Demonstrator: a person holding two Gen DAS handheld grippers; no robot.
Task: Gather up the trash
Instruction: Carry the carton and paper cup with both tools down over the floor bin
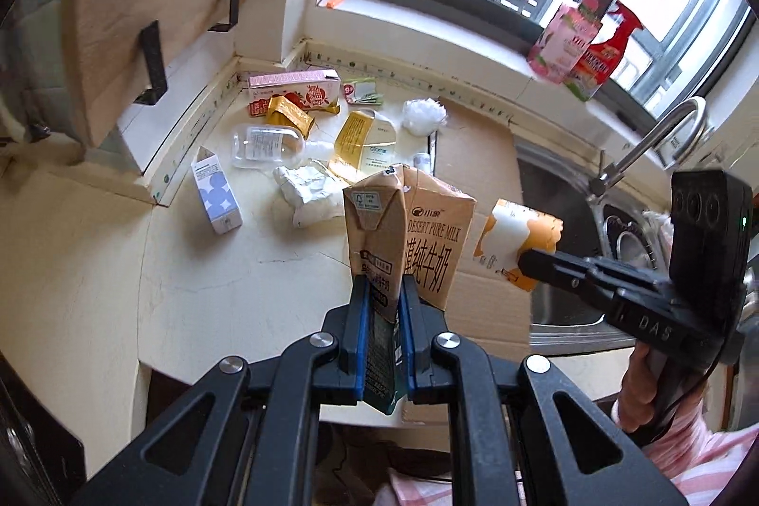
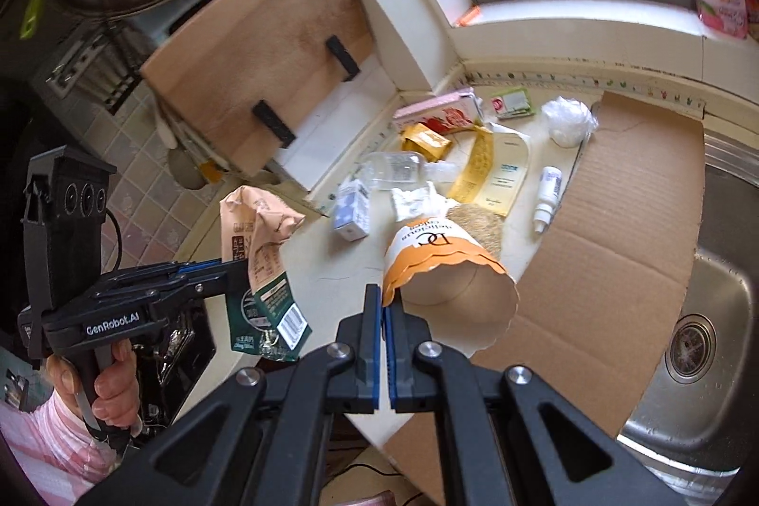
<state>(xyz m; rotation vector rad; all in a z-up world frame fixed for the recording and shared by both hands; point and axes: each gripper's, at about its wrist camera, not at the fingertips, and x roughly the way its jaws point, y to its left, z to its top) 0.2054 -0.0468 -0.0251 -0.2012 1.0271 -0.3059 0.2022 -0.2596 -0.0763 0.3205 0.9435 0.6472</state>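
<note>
Milk carton (image 1: 408, 235) is sitting pinched flat at its lower end between the blue pads of my left gripper (image 1: 383, 297), and I am holding it clear above the counter (image 1: 227, 292). My right gripper (image 2: 383, 307) is clamping the torn edge of an orange-and-white paper cup (image 2: 446, 269), jaws nearly together, with the cup tipped on its side and its open mouth facing me. In the left view that cup is showing at three o'clock from the carton. More trash is lying on the counter at twelve o'clock from the carton: a red-and-pink juice box (image 1: 294, 91) in the far corner, a clear plastic bottle (image 1: 265, 145), a small blue-spotted box (image 1: 216, 197), crumpled white paper (image 1: 308, 193) and a white plastic wad (image 1: 422, 115). Flattened cardboard (image 2: 616, 231) is covering the counter beside the steel sink (image 2: 702, 340) at three o'clock in the right view.
</note>
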